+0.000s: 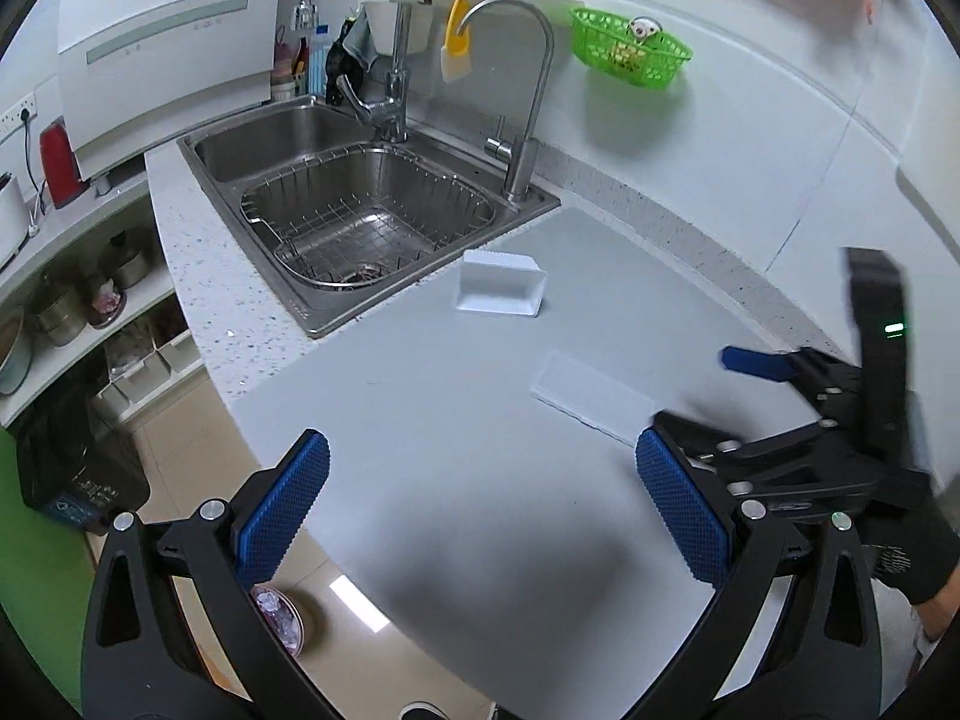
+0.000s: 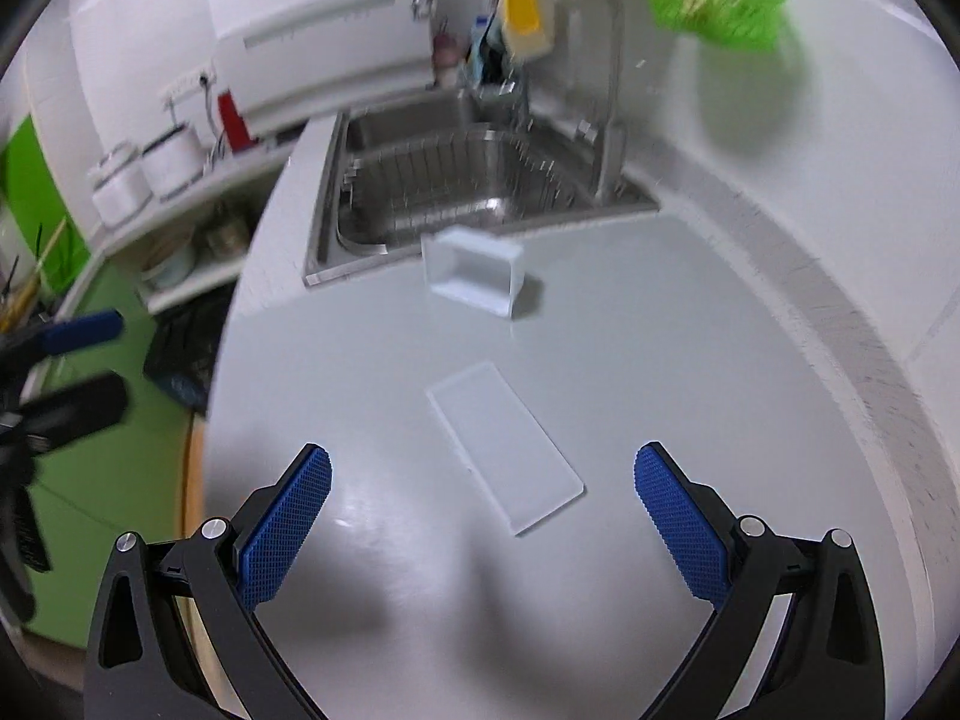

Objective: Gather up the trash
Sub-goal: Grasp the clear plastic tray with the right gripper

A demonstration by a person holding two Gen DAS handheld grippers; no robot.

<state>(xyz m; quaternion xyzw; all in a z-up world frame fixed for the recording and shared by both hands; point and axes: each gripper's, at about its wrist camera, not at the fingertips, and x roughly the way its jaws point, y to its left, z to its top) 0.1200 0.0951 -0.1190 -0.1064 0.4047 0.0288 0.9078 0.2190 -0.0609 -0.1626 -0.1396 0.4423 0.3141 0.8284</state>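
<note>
A white plastic box (image 1: 503, 283) (image 2: 475, 273) lies tipped on its side on the grey counter, close to the sink. Its flat white lid (image 1: 591, 397) (image 2: 507, 457) rests nearer, on the counter. My left gripper (image 1: 480, 516) hovers open over the counter's front edge, with nothing between its blue pads. My right gripper (image 2: 483, 522) is open too, just short of the lid, which lies between and ahead of its fingers. The right gripper (image 1: 690, 393) also shows at the right of the left wrist view, held by a black-gloved hand (image 1: 912, 546).
A steel double sink (image 1: 360, 204) with a wire basket and two taps sits at the back left. A green basket (image 1: 630, 48) hangs on the wall. A black bin bag (image 1: 72, 468) stands on the floor left of the counter, below shelves of pots.
</note>
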